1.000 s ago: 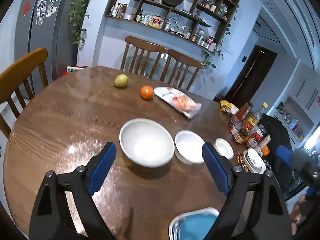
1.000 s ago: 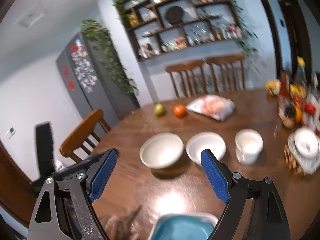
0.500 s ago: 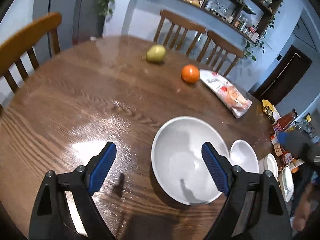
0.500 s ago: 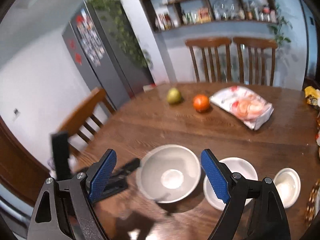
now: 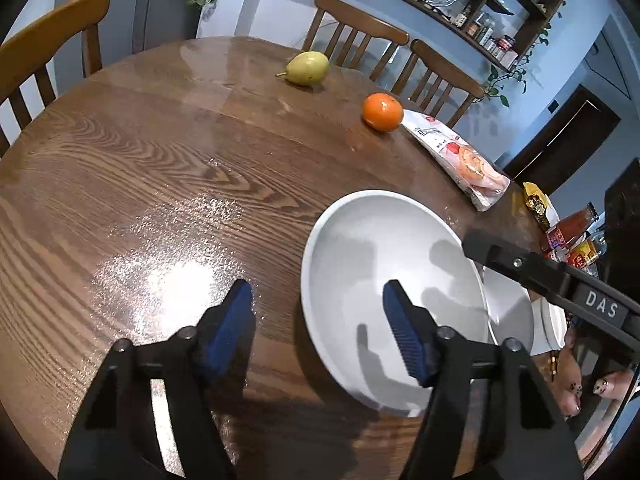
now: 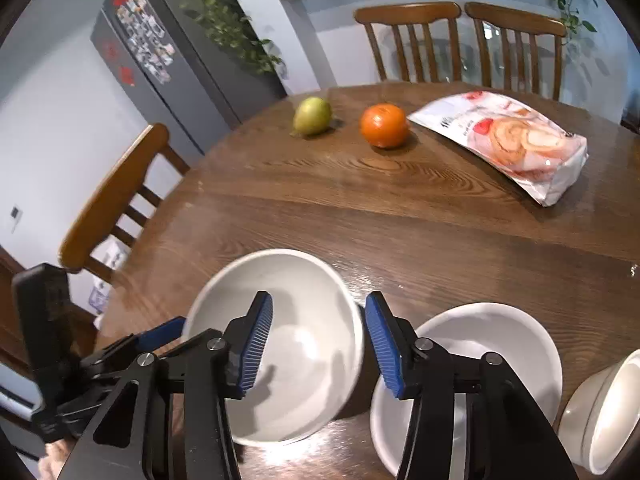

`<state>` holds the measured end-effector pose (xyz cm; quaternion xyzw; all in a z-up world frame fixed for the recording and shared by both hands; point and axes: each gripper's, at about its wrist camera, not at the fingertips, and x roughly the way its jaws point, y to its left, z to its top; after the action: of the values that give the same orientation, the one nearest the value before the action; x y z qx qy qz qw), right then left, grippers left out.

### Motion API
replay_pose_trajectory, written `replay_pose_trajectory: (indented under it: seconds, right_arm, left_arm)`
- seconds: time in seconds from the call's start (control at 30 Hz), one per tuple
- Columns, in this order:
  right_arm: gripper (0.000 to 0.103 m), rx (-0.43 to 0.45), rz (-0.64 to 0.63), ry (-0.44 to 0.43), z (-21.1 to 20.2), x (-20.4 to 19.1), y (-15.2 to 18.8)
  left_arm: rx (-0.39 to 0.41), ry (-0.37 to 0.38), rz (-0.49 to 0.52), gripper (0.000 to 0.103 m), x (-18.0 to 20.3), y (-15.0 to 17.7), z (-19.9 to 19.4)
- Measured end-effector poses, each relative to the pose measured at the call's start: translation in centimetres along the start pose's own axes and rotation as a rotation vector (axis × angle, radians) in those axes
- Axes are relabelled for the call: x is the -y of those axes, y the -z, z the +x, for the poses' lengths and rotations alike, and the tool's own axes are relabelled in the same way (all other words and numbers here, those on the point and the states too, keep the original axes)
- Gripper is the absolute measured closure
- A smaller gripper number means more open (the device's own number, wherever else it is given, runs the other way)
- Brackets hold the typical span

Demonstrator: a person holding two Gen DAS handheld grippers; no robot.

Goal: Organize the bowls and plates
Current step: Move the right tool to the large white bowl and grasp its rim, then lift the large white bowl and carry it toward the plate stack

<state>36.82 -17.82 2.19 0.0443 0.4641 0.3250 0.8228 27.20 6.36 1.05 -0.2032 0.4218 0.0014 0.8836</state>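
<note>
The left gripper [image 5: 318, 312] gapes wide astride the big bowl's [image 5: 384, 256] left rim, gripping nothing. The right gripper [image 6: 319, 340] is likewise unclenched, straddling its right rim on the table [image 6: 360, 208].

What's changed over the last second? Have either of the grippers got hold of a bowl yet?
Not yet. Both grippers came down and in on the large white bowl. The left gripper now straddles its left rim, the right gripper its right rim, both narrower than before but open, gripping nothing. The medium bowl, pear, orange and snack bag stayed put.
</note>
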Motion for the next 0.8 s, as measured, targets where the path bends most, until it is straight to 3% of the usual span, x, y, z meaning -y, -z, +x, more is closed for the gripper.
replay_pose_trajectory:
  seconds: [0.23,0.47,0.8]
  right_arm:
    - [0.052,-0.026,-0.023,0.023,1.5,0.0,0.1]
    - [0.052,-0.069,-0.030,0.003,2.4,-0.6,0.7]
    - [0.052,-0.082,-0.027,0.008,2.4,-1.0,0.9]
  left_arm:
    - [0.005,0.017,0.017,0.048,0.1,0.1,0.1]
    - [-0.053,0.046,0.058,0.068,1.1,0.5,1.2]
    - [-0.067,0.009,0.066,0.067,1.3,0.8,0.6]
